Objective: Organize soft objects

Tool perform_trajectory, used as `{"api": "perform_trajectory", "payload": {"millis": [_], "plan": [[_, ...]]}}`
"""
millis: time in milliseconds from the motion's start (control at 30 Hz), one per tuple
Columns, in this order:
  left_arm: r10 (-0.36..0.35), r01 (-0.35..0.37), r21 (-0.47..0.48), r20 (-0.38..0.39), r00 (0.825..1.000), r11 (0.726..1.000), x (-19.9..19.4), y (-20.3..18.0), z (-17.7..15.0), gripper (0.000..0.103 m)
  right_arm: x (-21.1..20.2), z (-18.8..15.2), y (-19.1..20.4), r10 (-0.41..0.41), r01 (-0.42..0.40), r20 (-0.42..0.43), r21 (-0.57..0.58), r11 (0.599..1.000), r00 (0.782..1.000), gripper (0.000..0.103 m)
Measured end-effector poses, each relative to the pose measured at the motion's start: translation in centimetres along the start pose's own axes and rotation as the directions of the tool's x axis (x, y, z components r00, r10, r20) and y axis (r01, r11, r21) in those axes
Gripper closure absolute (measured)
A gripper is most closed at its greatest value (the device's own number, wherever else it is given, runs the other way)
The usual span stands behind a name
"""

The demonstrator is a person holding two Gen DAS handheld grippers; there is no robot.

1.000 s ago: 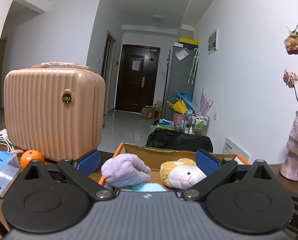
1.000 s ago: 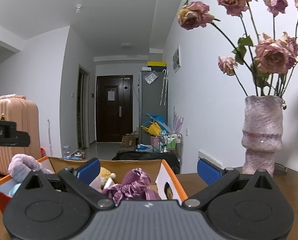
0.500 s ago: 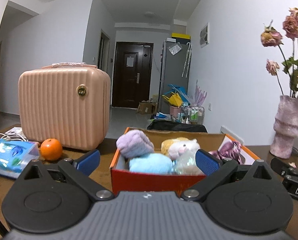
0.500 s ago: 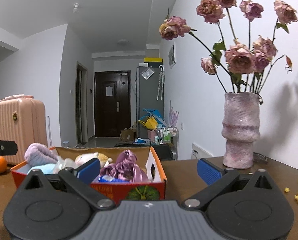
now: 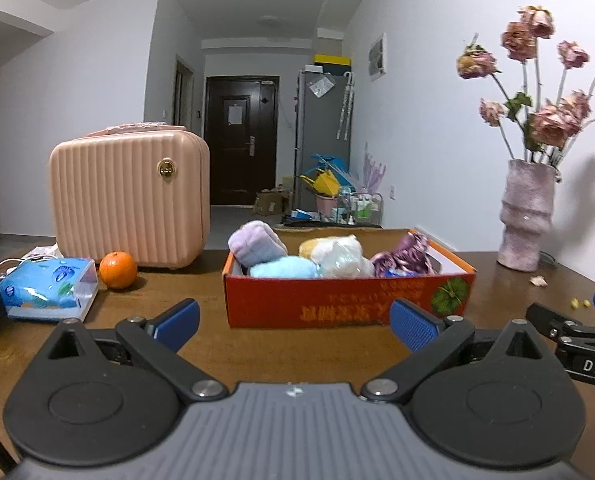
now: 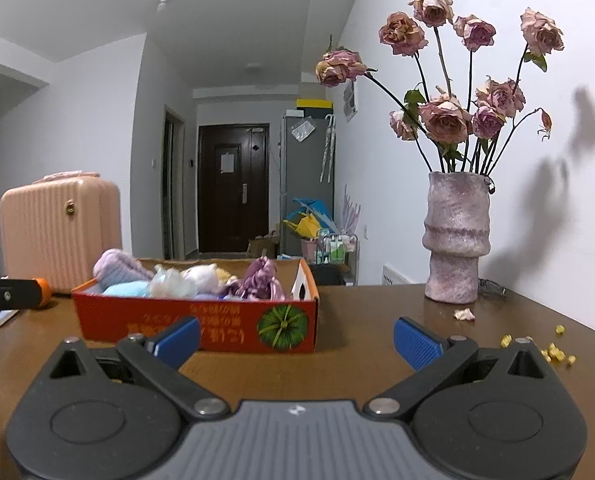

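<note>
Two empty grippers, left [image 5: 293, 322] and right [image 6: 296, 336], hover spread wide above a brown table [image 5: 305, 348]. Just beyond them, a red box [image 5: 345, 296] holds the soft toys [image 5: 297, 258], packed side by side. An orange [image 5: 118, 269] and pink case [image 5: 131, 200] stand behind it to the left, a vase [image 6: 456, 240] of dried roses to the right.

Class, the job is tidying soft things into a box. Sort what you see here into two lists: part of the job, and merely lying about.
Part of the job:
orange cardboard box
lilac rolled towel
light blue towel
plush toy
purple satin cloth

Merely lying about:
pink suitcase
orange
tissue pack
vase of dried roses
</note>
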State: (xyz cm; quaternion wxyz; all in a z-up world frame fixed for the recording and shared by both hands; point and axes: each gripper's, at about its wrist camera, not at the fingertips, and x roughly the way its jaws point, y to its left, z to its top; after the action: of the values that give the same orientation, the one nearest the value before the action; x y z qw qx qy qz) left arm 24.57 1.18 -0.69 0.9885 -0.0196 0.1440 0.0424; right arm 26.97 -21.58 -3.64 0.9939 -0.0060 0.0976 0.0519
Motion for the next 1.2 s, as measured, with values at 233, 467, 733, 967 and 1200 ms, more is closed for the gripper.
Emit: {"api": "perform_trajectory", "payload": {"millis": [233, 467, 733, 967, 1200], "plan": [[-0.045, 0.045, -0.002, -0.005, 0.999, 0.999, -4.7, 0.0, -1.5, 0.0, -3.9, -0.8, 0.0, 0.023, -0.023, -0.028, 0.001, 1.0, 0.999, 0.0], [-0.082, 0.082, 0.01, 0.023, 0.996, 0.997, -10.0, 0.0, -3.0, 0.0, -8.5, -1.9, 0.1, 0.05, -0.05, -0.049, 0.006, 0.999, 0.998, 0.0], [-0.127, 0.127, 0.015, -0.001, 0.992, 0.992, -15.1, 0.3, -6.0, 0.0, -14.5, -3.4, -0.3, 0.081, -0.081, -0.033, 0.001, 0.997, 0.996, 0.0], [-0.141, 0.141, 0.0, 0.003, 0.99, 0.99, -18.5, 1.3, -7.1, 0.0, -19.6, -4.6, -0.3, 0.101, -0.101, -0.035, -0.013, 0.995, 0.994, 0.0], [-0.135, 0.135, 0.007, 0.041, 0.99, 0.991, -20.6, 1.8, -6.6, 0.0, -23.2, -3.2, 0.4, 0.114, -0.113, 0.031, -0.042, 0.993, 0.993, 0.0]]}}
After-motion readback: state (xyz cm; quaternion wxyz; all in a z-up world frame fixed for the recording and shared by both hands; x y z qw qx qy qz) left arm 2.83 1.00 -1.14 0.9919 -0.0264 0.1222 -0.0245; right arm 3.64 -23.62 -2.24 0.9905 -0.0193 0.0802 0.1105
